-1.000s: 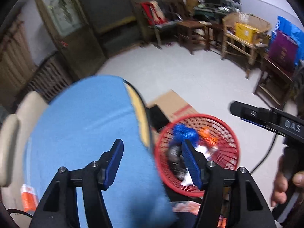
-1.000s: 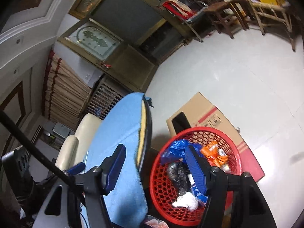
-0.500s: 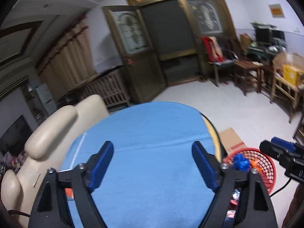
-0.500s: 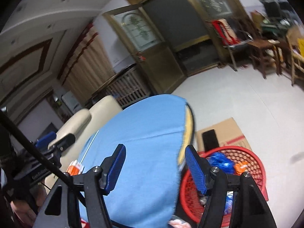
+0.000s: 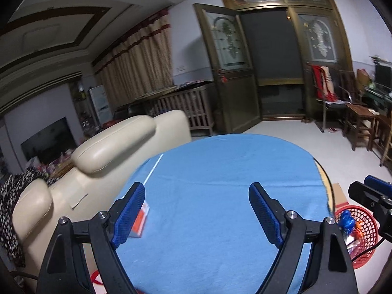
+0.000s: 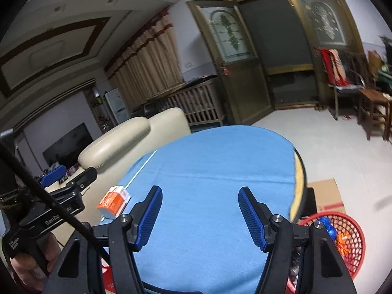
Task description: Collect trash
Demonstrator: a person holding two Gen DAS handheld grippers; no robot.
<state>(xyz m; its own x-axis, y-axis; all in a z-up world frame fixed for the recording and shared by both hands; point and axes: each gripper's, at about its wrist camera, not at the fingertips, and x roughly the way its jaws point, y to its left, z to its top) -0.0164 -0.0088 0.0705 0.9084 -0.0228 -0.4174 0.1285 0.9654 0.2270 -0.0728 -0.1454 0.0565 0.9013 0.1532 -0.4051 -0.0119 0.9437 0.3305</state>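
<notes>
An orange and white carton (image 6: 113,201) lies near the left edge of the blue-clothed round table (image 6: 208,171). In the left wrist view the carton (image 5: 141,218) shows partly behind my left finger. A red mesh basket (image 6: 348,242) holding blue and orange wrappers stands on the floor right of the table; it also shows in the left wrist view (image 5: 360,235). My left gripper (image 5: 197,212) is open and empty above the table. My right gripper (image 6: 200,215) is open and empty over the table, right of the carton.
A cream leather sofa (image 5: 103,161) stands left of the table. A flat cardboard box (image 6: 325,193) lies on the floor by the basket. Wooden chairs and tables (image 5: 362,120) line the right wall. Glass-paned doors (image 5: 274,63) are at the back.
Both grippers have swung up and left, from looking down at the red basket to looking across the table top. The orange carton has come into view.
</notes>
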